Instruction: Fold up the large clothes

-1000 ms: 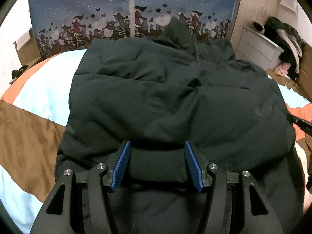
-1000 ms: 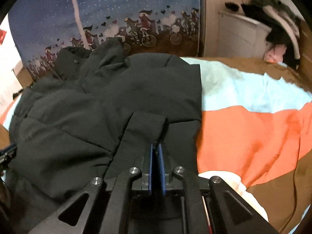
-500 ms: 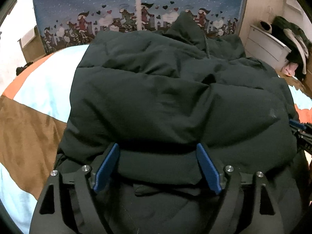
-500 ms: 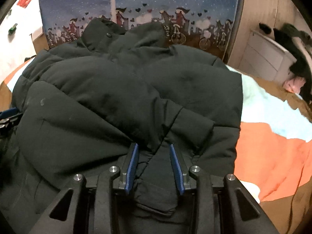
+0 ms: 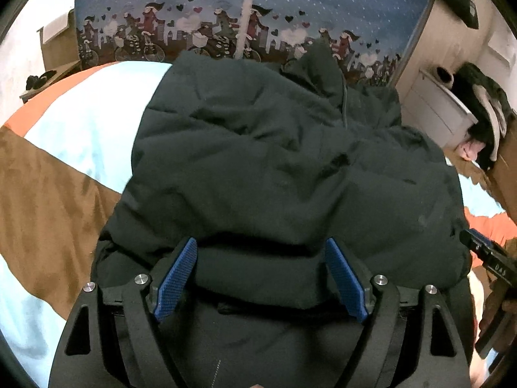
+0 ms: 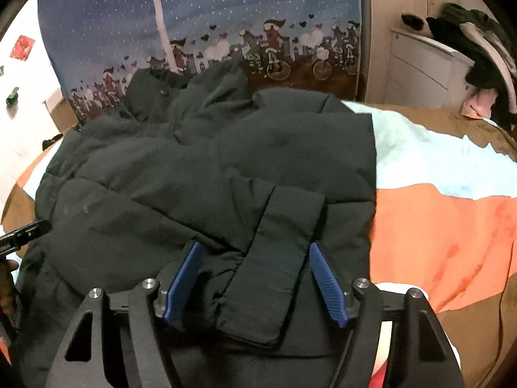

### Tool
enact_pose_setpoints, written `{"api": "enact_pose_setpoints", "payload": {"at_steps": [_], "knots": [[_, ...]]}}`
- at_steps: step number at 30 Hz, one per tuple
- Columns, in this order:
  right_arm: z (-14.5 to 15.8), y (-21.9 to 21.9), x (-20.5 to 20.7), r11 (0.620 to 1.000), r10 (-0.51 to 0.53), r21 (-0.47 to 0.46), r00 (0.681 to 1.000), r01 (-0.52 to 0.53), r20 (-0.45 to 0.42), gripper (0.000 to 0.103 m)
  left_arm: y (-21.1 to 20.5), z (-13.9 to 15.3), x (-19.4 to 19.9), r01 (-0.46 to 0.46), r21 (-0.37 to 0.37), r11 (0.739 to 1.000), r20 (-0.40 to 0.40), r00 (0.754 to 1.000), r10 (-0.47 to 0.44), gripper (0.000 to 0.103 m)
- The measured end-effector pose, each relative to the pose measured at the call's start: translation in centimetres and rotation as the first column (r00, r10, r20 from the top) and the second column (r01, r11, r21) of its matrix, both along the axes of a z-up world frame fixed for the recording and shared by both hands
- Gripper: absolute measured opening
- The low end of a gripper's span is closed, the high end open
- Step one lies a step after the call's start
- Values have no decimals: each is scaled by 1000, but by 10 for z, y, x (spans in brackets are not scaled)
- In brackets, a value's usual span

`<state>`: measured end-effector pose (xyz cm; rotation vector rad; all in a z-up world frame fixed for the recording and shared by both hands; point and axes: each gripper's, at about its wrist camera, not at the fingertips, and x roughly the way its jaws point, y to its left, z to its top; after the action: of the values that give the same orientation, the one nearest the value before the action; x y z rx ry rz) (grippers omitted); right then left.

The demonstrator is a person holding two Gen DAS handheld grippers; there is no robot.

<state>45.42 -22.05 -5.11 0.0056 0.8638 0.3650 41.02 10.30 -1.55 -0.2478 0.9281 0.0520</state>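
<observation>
A large dark green padded jacket (image 5: pixel 274 168) lies on the bed, its sides folded in over its middle; it also fills the right wrist view (image 6: pixel 200 174). My left gripper (image 5: pixel 260 245) is open, its blue pads standing either side of the folded near edge. My right gripper (image 6: pixel 255 249) is open over the jacket's near right part, where a flat sleeve cuff (image 6: pixel 284 245) lies between its pads, not gripped. The hood (image 6: pixel 219 87) bunches at the far end.
The bed cover (image 6: pixel 446 226) has orange, pale blue and brown bands. A blue curtain with cyclists (image 5: pixel 226 9) hangs behind. A white drawer unit (image 6: pixel 423 64) with piled clothes (image 6: pixel 484 42) stands at the right. The other gripper shows at the frame edge (image 5: pixel 488 258).
My right gripper was shut on the sleeve cuff a second ago; it has opened wide and let go. My left gripper opened wider. The jacket has settled on the bed.
</observation>
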Motion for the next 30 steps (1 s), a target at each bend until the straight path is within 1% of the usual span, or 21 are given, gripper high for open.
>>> {"api": "enact_pose_setpoints", "payload": {"at_steps": [4, 7, 8, 12, 15, 19, 23, 27, 30], "knots": [[14, 1, -8, 1000, 5, 10, 1000, -5, 7, 73, -9, 18, -6, 9, 25, 1000, 9, 1000, -9, 77], [33, 2, -18, 1000, 12, 23, 1000, -12, 20, 75, -18, 35, -15, 20, 46, 999, 25, 999, -21, 77], [38, 3, -21, 1000, 15, 25, 1000, -15, 27, 76, -22, 42, -19, 22, 51, 998, 33, 999, -24, 77], [69, 11, -38, 998, 46, 40, 997, -48, 66, 85, -32, 67, -33, 13, 57, 998, 48, 999, -16, 77], [87, 15, -47, 995, 59, 72, 995, -64, 81, 87, -42, 88, -40, 9, 74, 997, 34, 999, -12, 77], [103, 22, -52, 991, 76, 103, 992, -86, 103, 90, -56, 119, -45, 3, 101, 995, 47, 999, -8, 77], [112, 24, -52, 984, 83, 143, 988, -101, 128, 91, -69, 133, -37, 4, 106, 994, 31, 1000, -8, 77], [115, 26, -43, 976, 91, 184, 987, -115, 132, 91, -75, 134, -24, 21, 108, 994, 16, 1000, -23, 77], [119, 25, -35, 975, 100, 182, 985, -125, 139, 91, -79, 137, -7, 29, 114, 993, 34, 999, -33, 77]]}}
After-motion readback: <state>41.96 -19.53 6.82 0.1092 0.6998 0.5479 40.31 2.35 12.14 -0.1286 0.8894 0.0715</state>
